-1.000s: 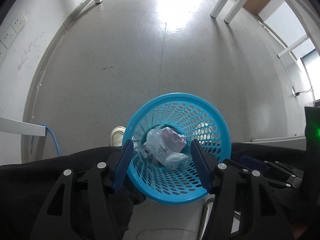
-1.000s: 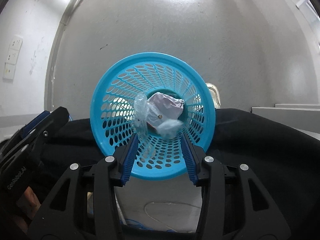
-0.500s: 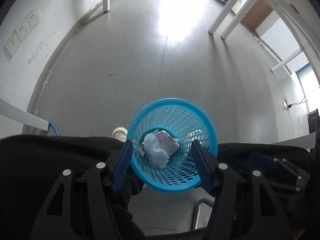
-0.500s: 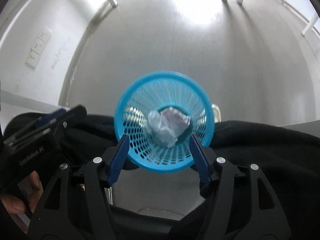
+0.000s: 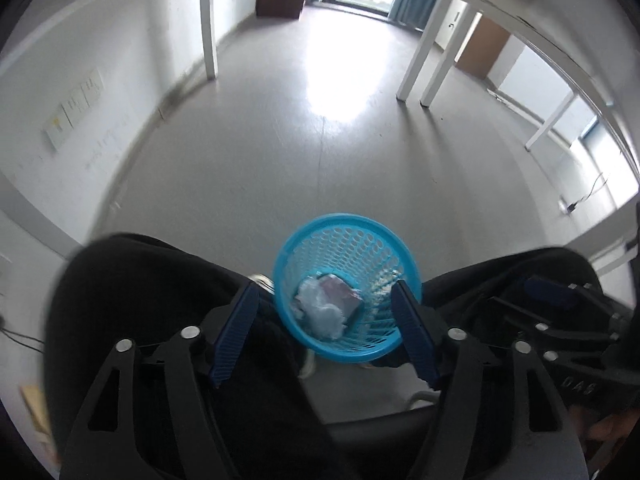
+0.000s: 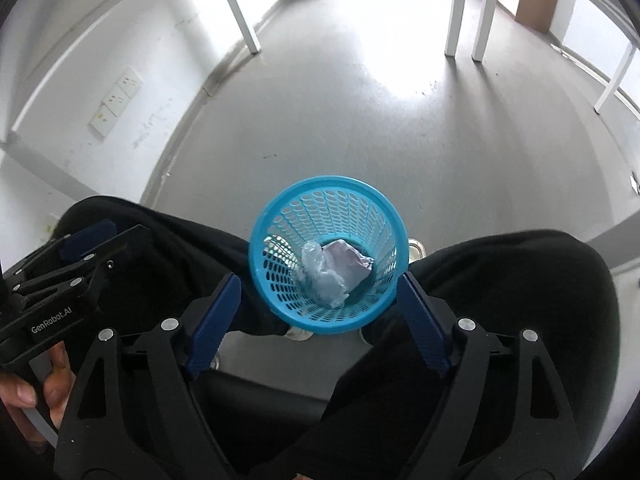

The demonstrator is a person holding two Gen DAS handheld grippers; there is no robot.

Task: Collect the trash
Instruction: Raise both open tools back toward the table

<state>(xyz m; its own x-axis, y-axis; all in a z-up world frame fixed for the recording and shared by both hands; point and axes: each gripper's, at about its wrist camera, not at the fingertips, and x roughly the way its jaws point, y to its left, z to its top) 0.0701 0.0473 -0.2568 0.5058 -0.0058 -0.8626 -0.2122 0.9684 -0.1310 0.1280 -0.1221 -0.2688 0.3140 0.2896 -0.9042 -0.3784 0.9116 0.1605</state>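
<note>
Crumpled trash (image 6: 334,270) inside blue basket (image 6: 280,216), both claws spread wide

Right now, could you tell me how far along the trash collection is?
Done: crumpled plastic and crumpled paper lie in the blue basket. In hand: nothing; left gripper and right gripper are open and empty. Left: no other trash shows on the floor.

Basket (image 6: 280,220) on the floor (image 6: 400,120) between your knees, crumpled paper (image 6: 346,260) and plastic wrap (image 6: 324,280) inside it.
</note>
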